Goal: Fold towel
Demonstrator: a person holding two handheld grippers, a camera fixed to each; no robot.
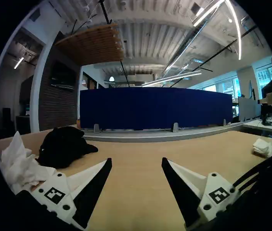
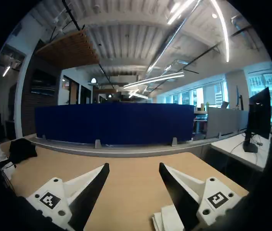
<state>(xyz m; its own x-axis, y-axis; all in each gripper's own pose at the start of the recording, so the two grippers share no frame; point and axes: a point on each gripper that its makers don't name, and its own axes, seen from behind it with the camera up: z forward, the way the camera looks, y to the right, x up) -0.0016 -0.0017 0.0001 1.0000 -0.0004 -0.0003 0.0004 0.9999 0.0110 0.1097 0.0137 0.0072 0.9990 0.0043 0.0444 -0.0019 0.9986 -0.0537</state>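
Left gripper view: the left gripper hovers low over a tan table, its two white-and-black fingers spread wide with nothing between them. Just beyond its left finger lies a crumpled white towel, loose and unfolded. This is probably the piece to fold next, which would explain the open, ready jaws. Touching the towel's far side is a bunched black cloth. A long blue divider closes off the table's far edge.

Right gripper view: the right gripper is likewise wide open and empty, held level above the table. A folded white pile sits just under its right finger, seemingly finished work set aside near the table's corner. The cloths lie directly on the tabletop rather than in a basket or bin.
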